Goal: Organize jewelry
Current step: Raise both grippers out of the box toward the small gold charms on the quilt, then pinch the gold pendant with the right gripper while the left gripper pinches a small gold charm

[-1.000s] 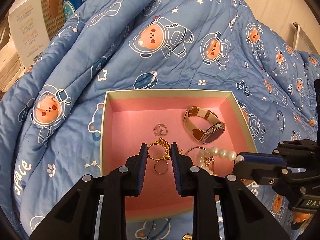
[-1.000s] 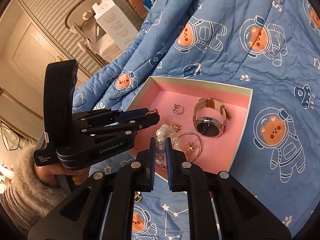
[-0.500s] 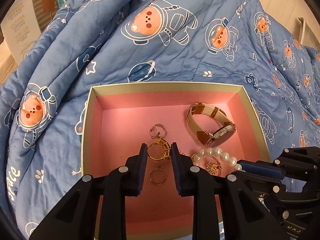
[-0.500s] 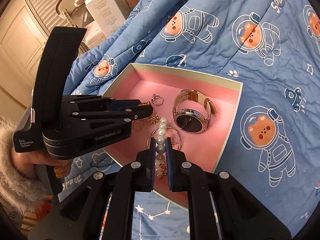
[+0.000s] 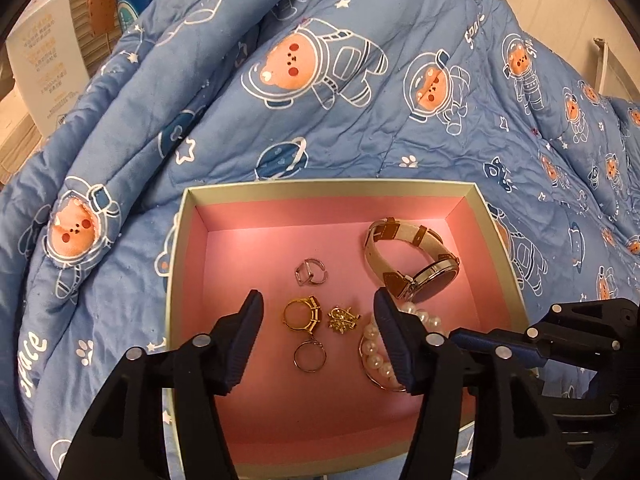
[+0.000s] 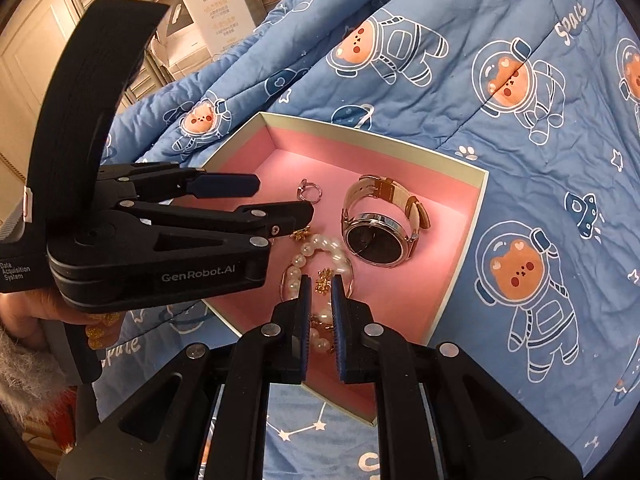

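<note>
A pink-lined box (image 5: 328,208) (image 6: 482,196) lies on the bed. It holds a gold ring (image 5: 303,314), a plain ring (image 5: 310,356), a silver ring (image 5: 310,273) (image 6: 309,191), a gold charm (image 5: 343,319), a pearl bracelet (image 5: 376,356) (image 6: 320,246) and a watch (image 5: 416,258) (image 6: 376,224). My left gripper (image 5: 318,306) (image 6: 276,196) is open and empty, just above the gold ring. My right gripper (image 6: 320,282) (image 5: 472,338) is slightly open over the pearl bracelet, which rests on the box floor between its fingers.
A blue quilt (image 5: 360,100) (image 6: 500,80) with bear astronauts lies under and around the box, bunched high at the left. White cartons (image 5: 44,64) (image 6: 212,8) stand beyond the bed's far left edge.
My left gripper opened and let the gold ring drop onto the box floor. My right gripper lowered the pearl bracelet into the box and loosened its fingers.
</note>
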Demonstrator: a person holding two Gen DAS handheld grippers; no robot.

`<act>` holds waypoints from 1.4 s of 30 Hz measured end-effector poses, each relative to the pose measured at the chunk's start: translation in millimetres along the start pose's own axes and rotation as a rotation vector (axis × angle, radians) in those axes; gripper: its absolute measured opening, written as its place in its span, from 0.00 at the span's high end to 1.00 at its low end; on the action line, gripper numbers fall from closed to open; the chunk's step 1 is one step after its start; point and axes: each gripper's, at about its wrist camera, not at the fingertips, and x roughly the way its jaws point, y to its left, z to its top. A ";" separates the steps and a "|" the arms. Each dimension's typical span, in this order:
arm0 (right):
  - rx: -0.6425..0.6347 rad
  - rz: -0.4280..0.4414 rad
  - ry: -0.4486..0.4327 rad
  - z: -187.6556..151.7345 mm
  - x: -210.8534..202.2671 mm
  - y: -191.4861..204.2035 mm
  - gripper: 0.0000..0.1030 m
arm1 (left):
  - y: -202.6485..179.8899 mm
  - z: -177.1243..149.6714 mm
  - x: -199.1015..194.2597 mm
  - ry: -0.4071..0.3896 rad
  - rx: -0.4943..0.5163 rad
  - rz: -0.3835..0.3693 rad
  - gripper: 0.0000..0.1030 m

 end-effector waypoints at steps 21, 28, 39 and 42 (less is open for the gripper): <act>-0.104 0.017 -0.133 -50.6 -55.2 48.8 0.39 | 55.4 -101.9 -107.4 -0.261 -0.216 0.066 0.07; -0.167 0.032 -0.073 -79.5 -38.6 77.0 0.39 | 61.4 -152.2 -105.8 -0.222 -0.306 0.056 0.07; -0.178 0.051 0.004 -89.7 1.9 90.6 0.70 | 45.2 -175.2 -101.8 -0.210 -0.303 0.046 0.07; -0.178 0.047 0.006 -87.4 6.1 92.2 0.73 | 44.2 -178.4 -101.7 -0.211 -0.307 0.049 0.07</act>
